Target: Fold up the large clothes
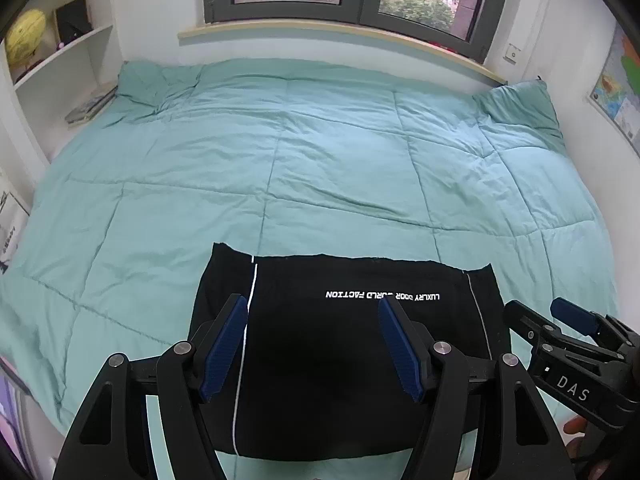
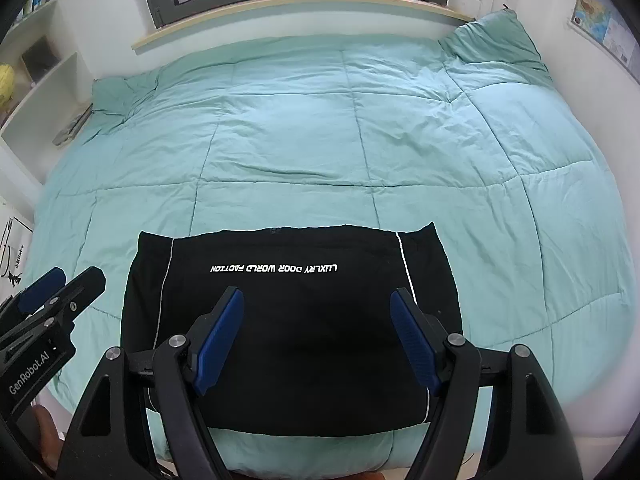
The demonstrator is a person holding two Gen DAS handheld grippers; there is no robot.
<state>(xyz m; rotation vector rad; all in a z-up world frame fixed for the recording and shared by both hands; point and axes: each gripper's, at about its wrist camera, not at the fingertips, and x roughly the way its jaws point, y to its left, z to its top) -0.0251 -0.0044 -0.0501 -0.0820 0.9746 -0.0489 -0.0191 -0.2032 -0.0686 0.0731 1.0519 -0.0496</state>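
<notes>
A black garment (image 1: 344, 344) with white piping and white lettering lies folded into a flat rectangle on the near edge of the teal quilt (image 1: 280, 168); it also shows in the right wrist view (image 2: 288, 320). My left gripper (image 1: 312, 312) is open and empty, hovering above the garment's left half. My right gripper (image 2: 316, 304) is open and empty above the garment's middle. The right gripper shows at the right of the left wrist view (image 1: 548, 316). The left gripper shows at the left of the right wrist view (image 2: 68, 276).
The teal quilt (image 2: 360, 132) covers the whole bed. A window sill (image 1: 320, 34) runs along the far wall. White shelves (image 1: 60, 56) with a yellow globe (image 1: 24, 36) stand at the left. A map (image 1: 616, 80) hangs on the right wall.
</notes>
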